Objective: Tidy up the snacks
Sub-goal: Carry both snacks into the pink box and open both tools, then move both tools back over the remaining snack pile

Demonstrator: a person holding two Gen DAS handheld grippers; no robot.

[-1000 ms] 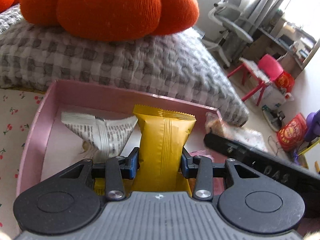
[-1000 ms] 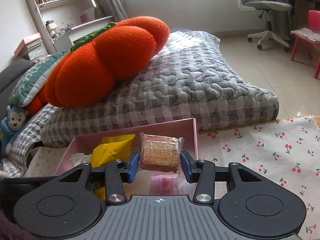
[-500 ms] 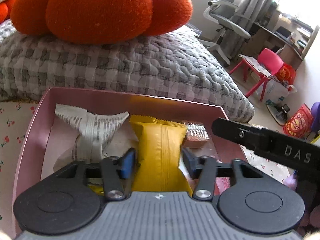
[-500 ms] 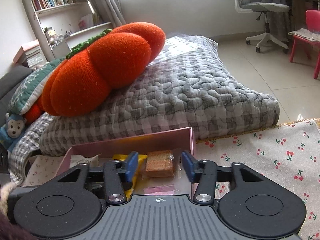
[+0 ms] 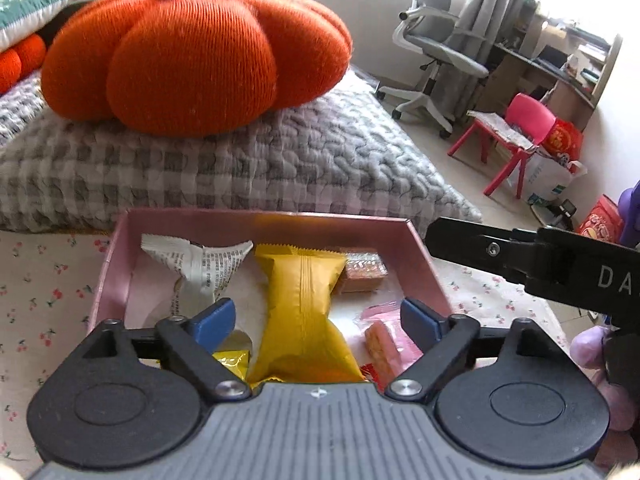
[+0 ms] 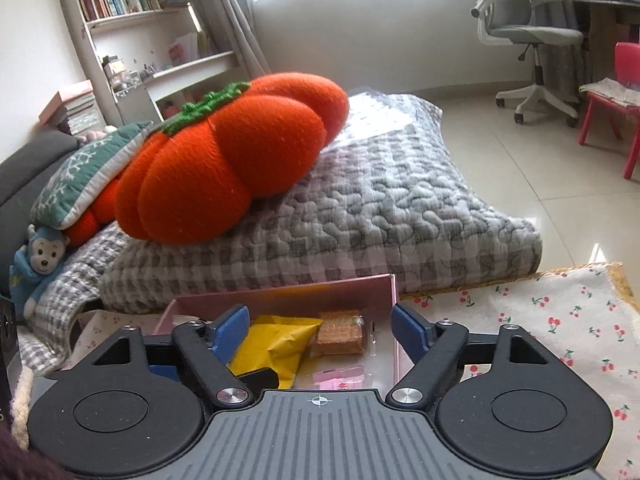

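A pink box (image 5: 260,218) (image 6: 352,292) sits on a cherry-print cloth and holds the snacks. In it lie a yellow packet (image 5: 304,304) (image 6: 280,344), a white printed wrapper (image 5: 196,268), a brown wafer pack (image 5: 360,274) (image 6: 340,332) and a pink sachet (image 5: 386,340) (image 6: 340,376). My left gripper (image 5: 316,320) hovers above the box, its jaws opening; the yellow packet lies below between them, untouched by the blue pads. My right gripper (image 6: 320,330) also hangs above the box, jaws opening, clear of the wafer pack below. Its black finger (image 5: 520,256) shows in the left wrist view.
A grey quilted cushion (image 5: 240,160) with an orange pumpkin pillow (image 5: 192,52) (image 6: 232,160) lies just behind the box. The cherry-print cloth (image 6: 540,320) spreads to the right. An office chair (image 6: 528,40), a red child's chair (image 5: 516,132) and bookshelves (image 6: 120,0) stand farther off.
Both grippers let go: the left released the yellow packet and the right the wafer pack, which now lie in the box. Both rose and their jaws spread wide.
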